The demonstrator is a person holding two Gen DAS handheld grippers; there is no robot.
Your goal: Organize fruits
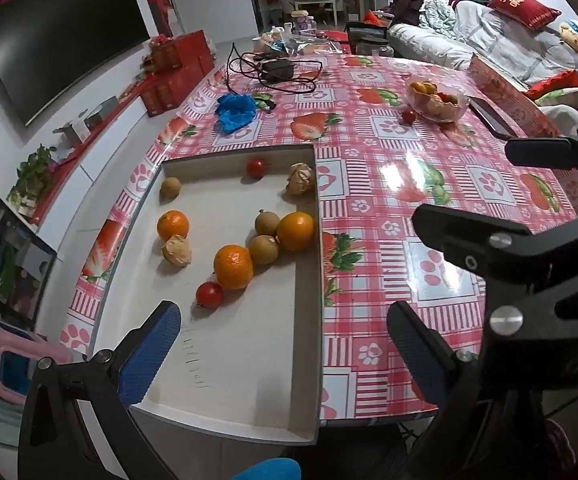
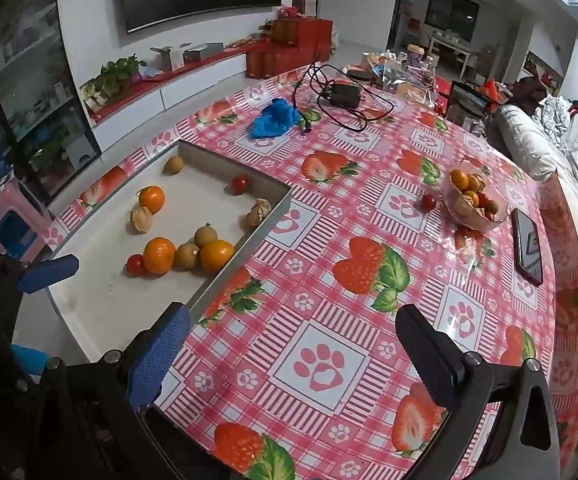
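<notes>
Where oranges [image 1: 233, 266] cluster, skins glossy.

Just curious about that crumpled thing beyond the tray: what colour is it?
The crumpled bag is bright blue, clearest in the right wrist view.

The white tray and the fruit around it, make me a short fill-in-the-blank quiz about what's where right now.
1. The white tray holds ____ oranges.
2. One cherry tomato lies on the tablecloth beside the glass ____ of fruit.
3. Both the left tongs and the right tongs are ____ and hold nothing.
4. The crumpled bag near the black cables is ____ in colour.

Missing words: three; bowl; open; blue
</notes>
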